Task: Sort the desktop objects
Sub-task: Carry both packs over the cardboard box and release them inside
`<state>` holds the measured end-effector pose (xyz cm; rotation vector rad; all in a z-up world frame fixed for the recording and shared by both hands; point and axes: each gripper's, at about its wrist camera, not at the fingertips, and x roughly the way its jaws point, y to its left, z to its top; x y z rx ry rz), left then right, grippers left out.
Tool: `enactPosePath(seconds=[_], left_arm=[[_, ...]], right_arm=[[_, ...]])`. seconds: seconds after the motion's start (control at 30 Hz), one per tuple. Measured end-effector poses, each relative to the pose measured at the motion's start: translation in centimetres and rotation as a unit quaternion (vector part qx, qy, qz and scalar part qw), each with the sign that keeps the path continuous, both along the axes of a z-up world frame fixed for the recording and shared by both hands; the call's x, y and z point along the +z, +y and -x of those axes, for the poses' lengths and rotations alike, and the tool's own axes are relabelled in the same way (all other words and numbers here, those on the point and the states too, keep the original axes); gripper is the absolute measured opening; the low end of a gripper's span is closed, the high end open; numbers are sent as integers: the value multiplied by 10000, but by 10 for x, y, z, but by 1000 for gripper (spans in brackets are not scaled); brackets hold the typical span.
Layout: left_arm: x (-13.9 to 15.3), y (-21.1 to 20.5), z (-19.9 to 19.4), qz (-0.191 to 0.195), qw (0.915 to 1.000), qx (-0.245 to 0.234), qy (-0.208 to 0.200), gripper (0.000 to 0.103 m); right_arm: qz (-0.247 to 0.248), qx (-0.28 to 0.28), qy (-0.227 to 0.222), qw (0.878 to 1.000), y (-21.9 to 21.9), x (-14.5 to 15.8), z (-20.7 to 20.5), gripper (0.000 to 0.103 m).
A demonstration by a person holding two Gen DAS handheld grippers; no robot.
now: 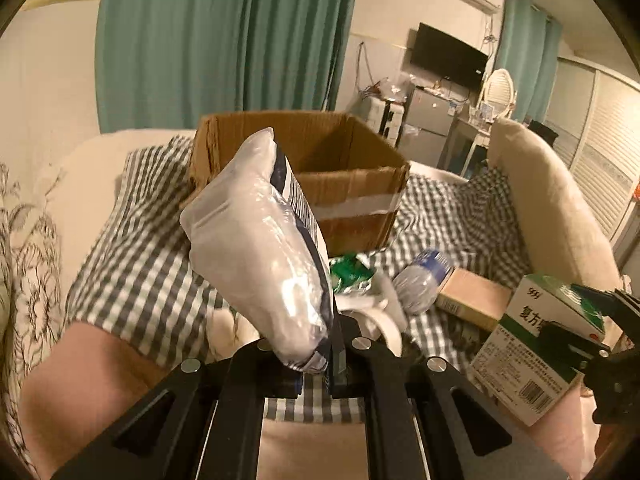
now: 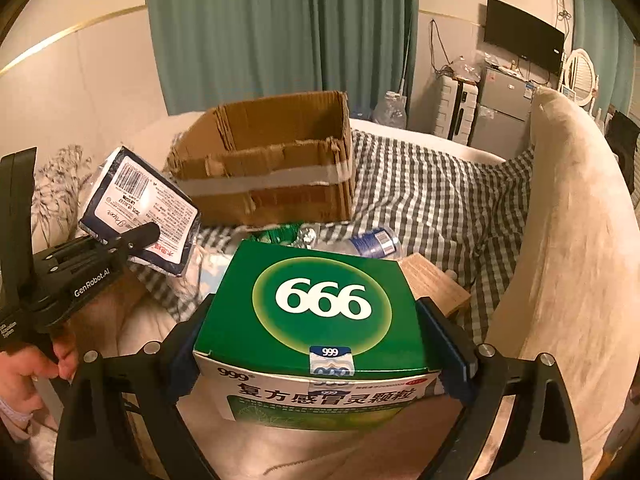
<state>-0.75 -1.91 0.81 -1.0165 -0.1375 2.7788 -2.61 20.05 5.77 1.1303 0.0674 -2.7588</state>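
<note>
My left gripper is shut on the bottom edge of a white and dark blue tissue pack, which stands up in front of the open cardboard box. From the right wrist view the same pack hangs in the left gripper at the left. My right gripper is shut on a green and white medicine box, its pads pressing both sides. That medicine box also shows at the right of the left wrist view. The cardboard box sits behind on the checked cloth.
On the checked cloth lie a plastic water bottle, a green wrapper and a tan carton. A cream cushion rises at the right. Green curtains, a fridge and a wall television stand behind.
</note>
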Motion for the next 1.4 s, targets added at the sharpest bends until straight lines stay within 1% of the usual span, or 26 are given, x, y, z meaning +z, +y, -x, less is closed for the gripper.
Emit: enactPosePath(seconds=[0.2,0.4,0.57,0.7,0.83,0.97,1.13,1.3,1.4], left_arm=[[21,6,6,9,9996,-240,117,7],[41,14,19,232,9986,-375,289,7],[55,6,37,294,9984,-339,332,7],[65,-6,56,324,9986,-205,373,7],[73,-15,75,506,9976,-99,465,7],[72,-26,92,457,9981,-52,420,7],[64,-32,116,498,9981,-19,355,7],[49,-40,139,466,9986,7,234,7],[40,-44,157,487,9986,36,176,7]], right_arm=[[-151,138,187,9996,-8,20,5,94],[-330,379,395,9980,-24,39,21,94],[-294,560,519,9967,-35,52,43,94],[-262,696,571,9956,-45,59,63,94],[-245,789,615,9947,-53,64,81,94],[-232,885,623,9939,-62,65,103,94],[-139,917,643,9936,-70,62,134,94],[31,858,597,9945,-77,53,170,94],[65,692,559,9960,-79,44,194,94]])
